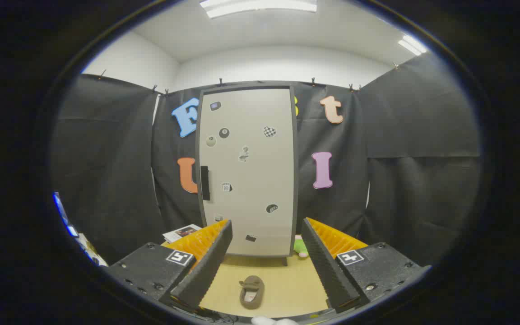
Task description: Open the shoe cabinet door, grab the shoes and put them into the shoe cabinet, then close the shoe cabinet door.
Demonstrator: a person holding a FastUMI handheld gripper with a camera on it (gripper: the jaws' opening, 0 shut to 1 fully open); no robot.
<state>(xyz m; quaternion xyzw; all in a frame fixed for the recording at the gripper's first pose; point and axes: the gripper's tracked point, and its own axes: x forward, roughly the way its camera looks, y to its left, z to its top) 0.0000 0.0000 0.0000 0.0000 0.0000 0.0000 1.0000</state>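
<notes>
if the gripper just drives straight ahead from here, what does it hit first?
Likely the closed cabinet door. The open gripper points at it, fingers apart and empty. The shoe lies low on the table between them, probably under that line; depth unclear.

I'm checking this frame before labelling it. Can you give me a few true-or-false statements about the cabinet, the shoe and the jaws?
1. The tall pale grey shoe cabinet has its door shut. True.
2. The gripper grips the small grey-brown shoe. False: the jaws stand open and empty, and the shoe lies on the tan tabletop between them.
3. The black handle sits at the door's left edge. True.
4. The shoe is inside the cabinet. False: it lies on the tabletop in front of it.
</notes>
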